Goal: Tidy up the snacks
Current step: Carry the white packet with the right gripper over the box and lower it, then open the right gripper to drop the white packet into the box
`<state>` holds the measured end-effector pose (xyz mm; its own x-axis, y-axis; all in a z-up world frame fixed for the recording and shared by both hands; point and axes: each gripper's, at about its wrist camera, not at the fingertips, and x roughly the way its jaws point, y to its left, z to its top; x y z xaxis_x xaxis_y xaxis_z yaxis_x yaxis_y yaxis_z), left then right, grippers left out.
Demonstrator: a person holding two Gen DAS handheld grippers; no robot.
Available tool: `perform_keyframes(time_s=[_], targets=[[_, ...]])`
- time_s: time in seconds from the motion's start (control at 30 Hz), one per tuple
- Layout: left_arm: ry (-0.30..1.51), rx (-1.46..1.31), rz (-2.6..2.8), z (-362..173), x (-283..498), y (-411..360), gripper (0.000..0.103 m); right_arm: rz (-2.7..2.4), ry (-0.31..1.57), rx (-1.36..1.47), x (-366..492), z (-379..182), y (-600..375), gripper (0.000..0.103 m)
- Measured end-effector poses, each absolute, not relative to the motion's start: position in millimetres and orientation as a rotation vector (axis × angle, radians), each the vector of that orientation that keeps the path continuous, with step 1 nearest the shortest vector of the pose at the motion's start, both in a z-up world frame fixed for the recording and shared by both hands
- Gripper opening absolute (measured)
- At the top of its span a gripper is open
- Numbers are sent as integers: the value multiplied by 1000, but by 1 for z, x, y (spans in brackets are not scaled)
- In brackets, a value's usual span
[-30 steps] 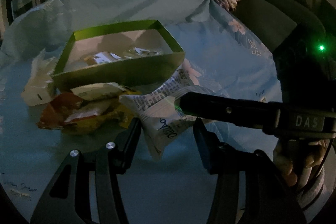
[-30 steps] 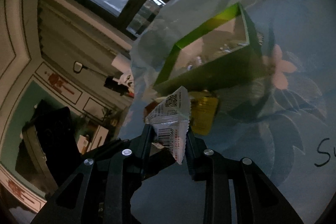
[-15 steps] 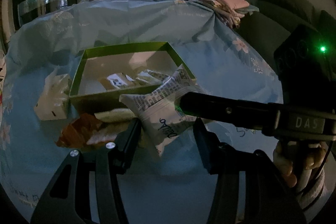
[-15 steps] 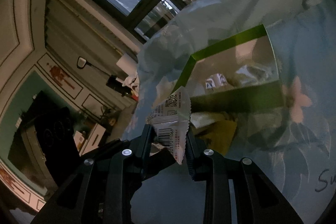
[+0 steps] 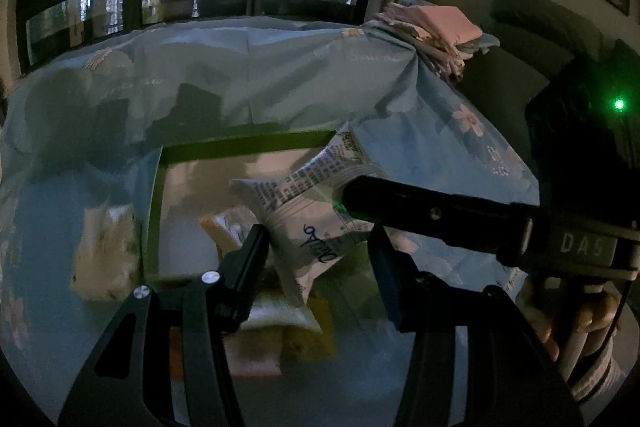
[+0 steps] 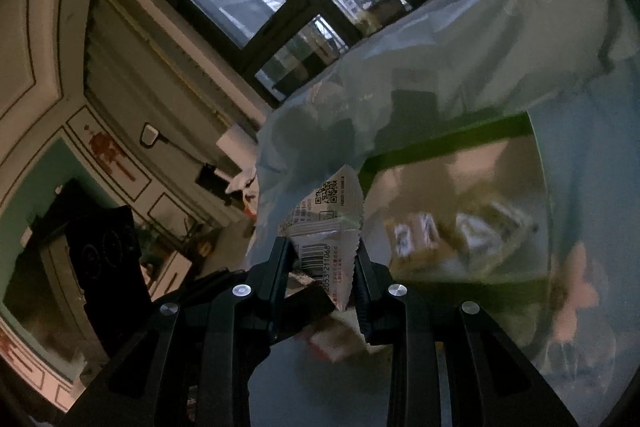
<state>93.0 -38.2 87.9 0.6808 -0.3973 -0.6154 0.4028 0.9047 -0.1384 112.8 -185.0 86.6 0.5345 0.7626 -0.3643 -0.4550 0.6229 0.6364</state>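
Surface (image 5: 280,87): blue floral cloth, dim window light.
Box (image 5: 248,145): green, mid-frame, snacks inside.
Packet (image 5: 316,211): white, above box.
Right tongs (image 6: 322,259): clamped on packet.
Left tongs (image 5: 316,247): parted, packet between, contact unclear.
Risk: slippery seal sliding free, landing outside box.

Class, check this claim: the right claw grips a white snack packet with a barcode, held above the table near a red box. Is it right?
Not quite: the box is green, not red, as the right wrist view shows. The right claw does grip the white snack packet with a barcode near it.
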Motion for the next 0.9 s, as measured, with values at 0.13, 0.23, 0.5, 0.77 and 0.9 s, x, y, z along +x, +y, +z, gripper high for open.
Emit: perform_keyframes(time_s=[0.13,0.23,0.5,0.77,0.9], targets=[[724,-40,-479,86,127,-31,52,747,676,530,139,87,-182,31],[767,-54,-484,78,151,-28,52,734,698,550,161,79,-178,31],[907,-52,-435,37,193,-23,52,686,826,596,210,33,-158,31],[983,-34,-404,15,204,-18,52,659,907,622,222,4,-154,31],[999,-16,-385,11,205,-16,52,616,938,589,223,-1,-150,31]])
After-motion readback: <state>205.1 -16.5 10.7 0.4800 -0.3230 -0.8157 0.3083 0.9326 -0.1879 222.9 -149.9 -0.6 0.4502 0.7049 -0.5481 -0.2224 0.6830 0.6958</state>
